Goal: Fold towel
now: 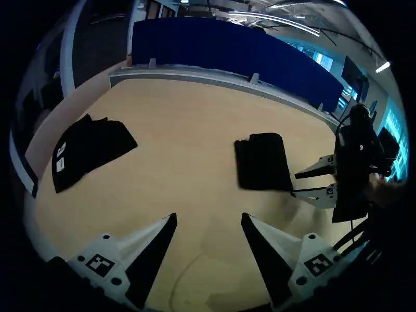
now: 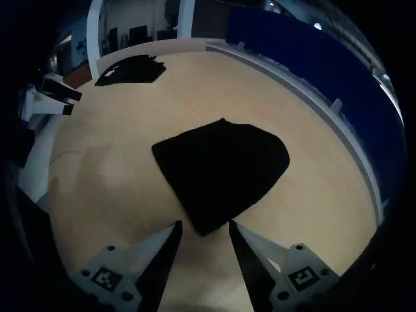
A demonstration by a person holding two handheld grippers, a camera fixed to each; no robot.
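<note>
A folded black towel lies flat on the light wooden table. My right gripper is open and low at the towel's near corner, which pokes in between the two fingertips without being pinched. The left gripper view shows that same right gripper at the towel's right edge, fingers apart. My left gripper is open over bare tabletop, well short of the towel, with nothing between its fingers. In the right gripper view, the left gripper shows far off at the left.
A second black cloth with white tags lies crumpled near the table's far corner. A blue partition runs along the table's back edge. A hand and dark cables sit behind the right gripper.
</note>
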